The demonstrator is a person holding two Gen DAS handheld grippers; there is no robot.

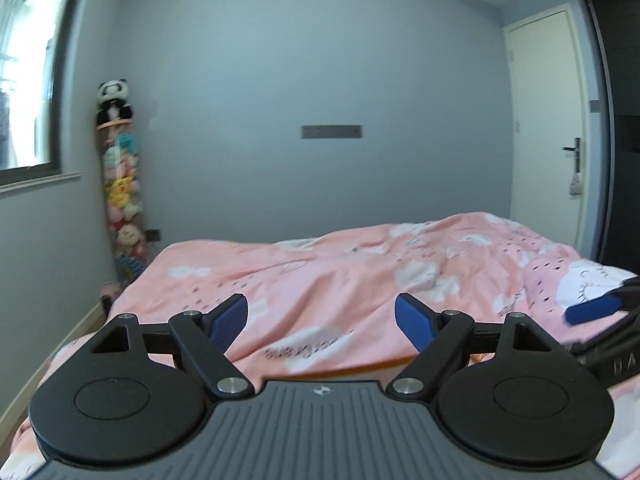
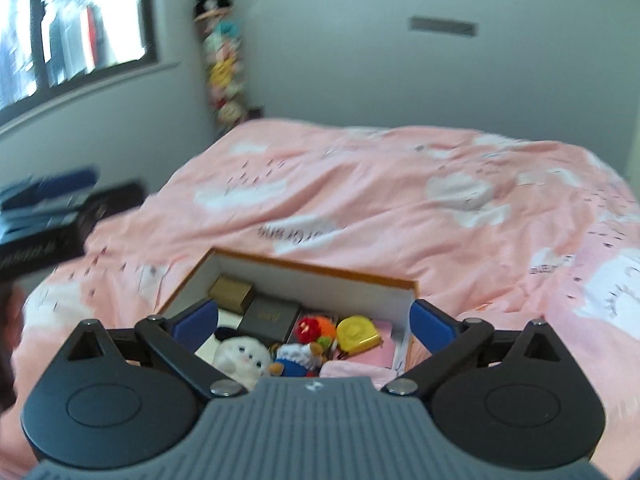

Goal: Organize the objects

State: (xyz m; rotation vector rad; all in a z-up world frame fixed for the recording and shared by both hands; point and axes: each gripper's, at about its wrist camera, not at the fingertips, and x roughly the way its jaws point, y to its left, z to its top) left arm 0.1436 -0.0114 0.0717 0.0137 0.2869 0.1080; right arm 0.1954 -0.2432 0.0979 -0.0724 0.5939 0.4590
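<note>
Here my left gripper (image 1: pixel 321 316) hangs spread and empty over the bed (image 1: pixel 320 264); my right gripper (image 2: pixel 314 318), also spread and empty, hovers directly above the box (image 2: pixel 320 270), nearer its plush toy (image 2: pixel 240 360); I'd judge it should reach.

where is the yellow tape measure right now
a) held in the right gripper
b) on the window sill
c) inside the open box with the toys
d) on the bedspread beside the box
c, the yellow tape measure lies inside the open box on the bed, next to the toys, and the right gripper above it is open and holds nothing.
</note>
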